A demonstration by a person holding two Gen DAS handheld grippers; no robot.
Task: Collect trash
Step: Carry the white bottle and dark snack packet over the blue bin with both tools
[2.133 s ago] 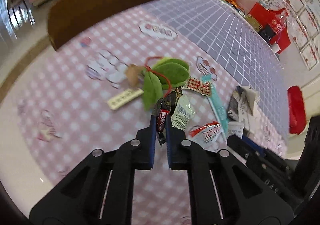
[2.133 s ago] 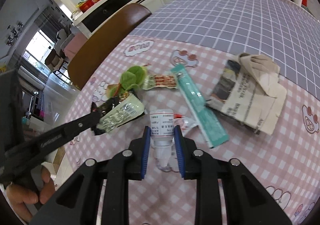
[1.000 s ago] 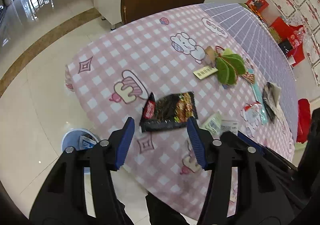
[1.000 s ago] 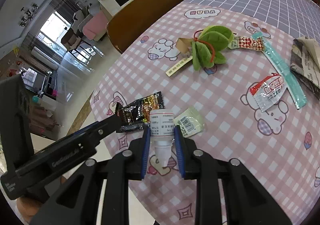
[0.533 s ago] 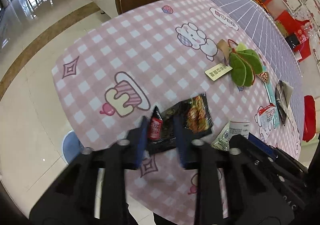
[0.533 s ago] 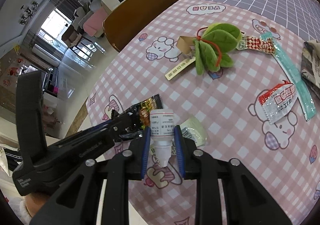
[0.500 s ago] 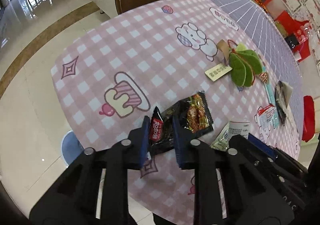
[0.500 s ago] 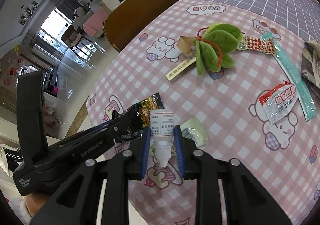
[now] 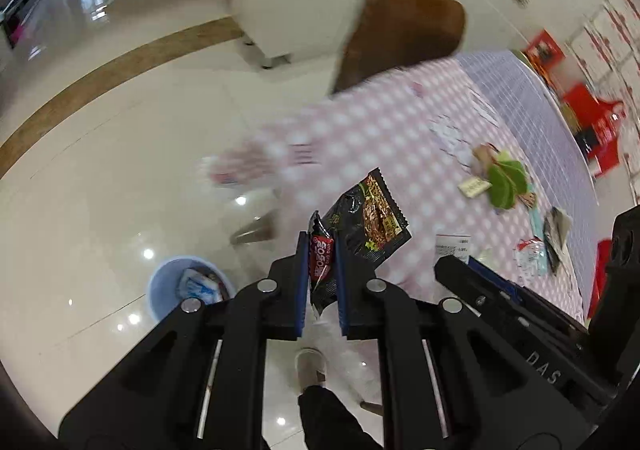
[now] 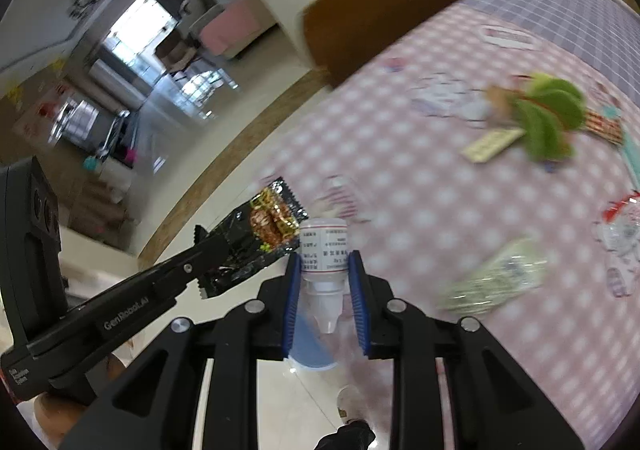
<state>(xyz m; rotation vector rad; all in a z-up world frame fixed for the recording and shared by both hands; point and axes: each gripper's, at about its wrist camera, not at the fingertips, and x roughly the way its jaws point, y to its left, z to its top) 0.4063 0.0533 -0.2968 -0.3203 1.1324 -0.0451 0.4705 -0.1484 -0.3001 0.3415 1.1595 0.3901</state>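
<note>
My left gripper (image 9: 322, 274) is closing, blue pads already pinching the red end of the black snack wrapper (image 9: 370, 224); the rest of the wrapper sticks up and right past the fingertips, hanging in the air over the table's edge and the floor, not touching the pink checked tablecloth (image 9: 384, 138). Right gripper (image 10: 325, 282) is clamped on the small white bottle (image 10: 324, 250), nozzle pointing back toward the camera, label facing me, text too small to read. From the right wrist view I see the left gripper coming in from the lower left with the same wrapper at its tip, just beside the bottle; can't tell if they touch. Light blue bin (image 9: 186, 288) sits on the white tile floor below and left of the left gripper, some packaging already in it; in the right view a blue patch shows under the bottle between the fingers. On the table, well apart from both tools: green leaf plush (image 10: 548, 118) with a paper tag (image 10: 490, 144), a crumpled clear green-printed wrapper (image 10: 496, 282) near the table's edge, a red-and-clear packet (image 10: 618, 222) at the right edge of the view, folded newspaper (image 9: 558, 226) further back. Brown chair back (image 9: 400, 38) stands at the far side of the table. Background is motion-blurred, table detail is soft
</note>
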